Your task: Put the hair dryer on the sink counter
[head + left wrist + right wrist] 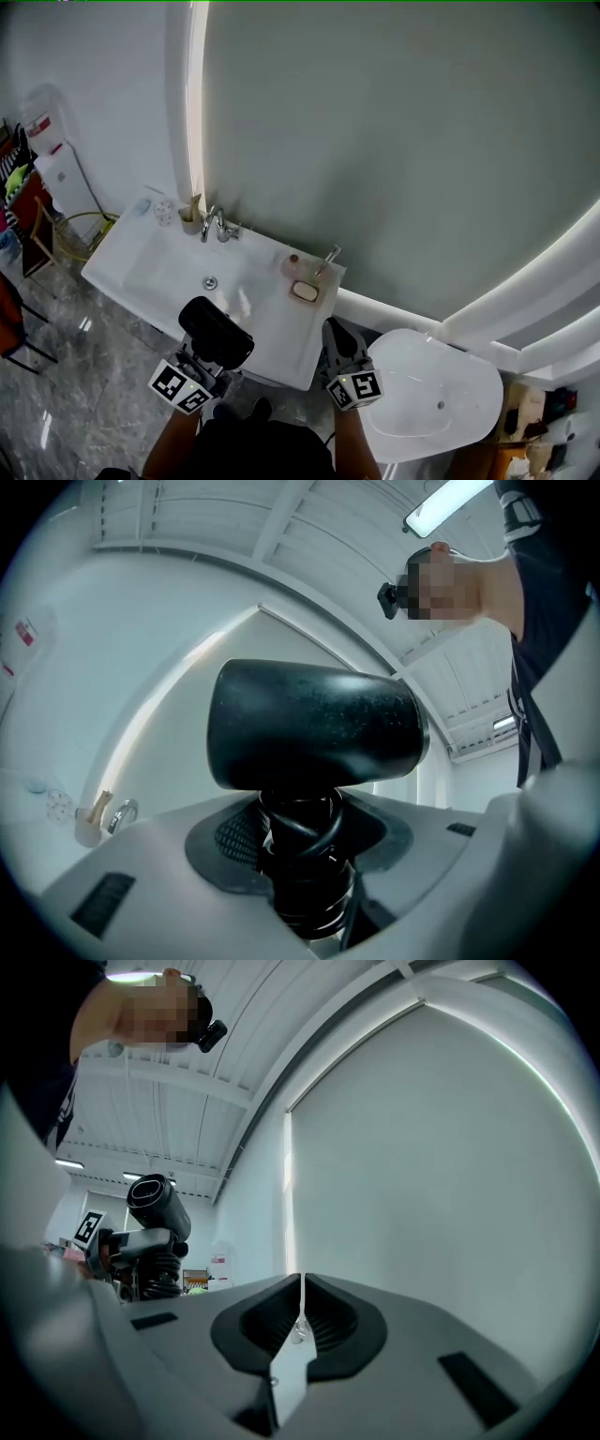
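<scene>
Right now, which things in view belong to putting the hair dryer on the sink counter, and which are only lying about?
Belong:
hair dryer, gripped by its handle in the left gripper
sink counter

Lying about:
faucet
soap dish
cup beside the faucet
right gripper, shut and empty

Nothing legible anywhere: only wordless black-and-white square markers on the left gripper cube (pixel 180 387) and the right gripper cube (pixel 354 388).

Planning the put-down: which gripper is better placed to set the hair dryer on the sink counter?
Left. The left gripper grips the hair dryer by its cord-wrapped handle, near the sink counter, at its front edge. The right gripper is shut and empty.
</scene>
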### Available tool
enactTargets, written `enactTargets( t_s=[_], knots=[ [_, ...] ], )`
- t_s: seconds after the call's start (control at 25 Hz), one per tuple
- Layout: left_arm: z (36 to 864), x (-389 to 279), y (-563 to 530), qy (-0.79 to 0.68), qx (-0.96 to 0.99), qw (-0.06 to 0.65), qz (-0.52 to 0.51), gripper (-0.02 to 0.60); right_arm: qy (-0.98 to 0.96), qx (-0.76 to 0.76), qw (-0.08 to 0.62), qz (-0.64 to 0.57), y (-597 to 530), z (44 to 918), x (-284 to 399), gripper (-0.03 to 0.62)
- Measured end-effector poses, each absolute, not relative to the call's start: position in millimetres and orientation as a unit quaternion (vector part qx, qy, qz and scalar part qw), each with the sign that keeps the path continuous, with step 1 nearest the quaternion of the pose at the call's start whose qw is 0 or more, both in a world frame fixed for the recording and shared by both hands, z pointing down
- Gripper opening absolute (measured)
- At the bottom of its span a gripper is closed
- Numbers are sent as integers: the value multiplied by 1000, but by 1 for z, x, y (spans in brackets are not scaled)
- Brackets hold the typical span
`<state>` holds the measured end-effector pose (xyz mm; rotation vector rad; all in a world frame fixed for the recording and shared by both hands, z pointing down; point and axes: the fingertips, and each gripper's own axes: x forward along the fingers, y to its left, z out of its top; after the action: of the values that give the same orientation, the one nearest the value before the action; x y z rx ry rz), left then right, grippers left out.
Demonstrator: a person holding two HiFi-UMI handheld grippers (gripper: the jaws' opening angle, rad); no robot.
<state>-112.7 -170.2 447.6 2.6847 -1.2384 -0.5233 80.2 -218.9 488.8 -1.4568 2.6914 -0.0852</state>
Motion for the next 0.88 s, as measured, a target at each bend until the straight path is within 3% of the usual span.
enactTargets(
  t_s=[0.32, 0.88],
  knots=[
    [452, -55, -202, -367, 914, 74, -157, 213, 855, -516, 47, -27, -231, 489, 130, 35],
    [511, -39, -258, -350, 922, 143, -88, 213, 831, -553, 49, -45, -260, 505, 133, 35]
  ],
)
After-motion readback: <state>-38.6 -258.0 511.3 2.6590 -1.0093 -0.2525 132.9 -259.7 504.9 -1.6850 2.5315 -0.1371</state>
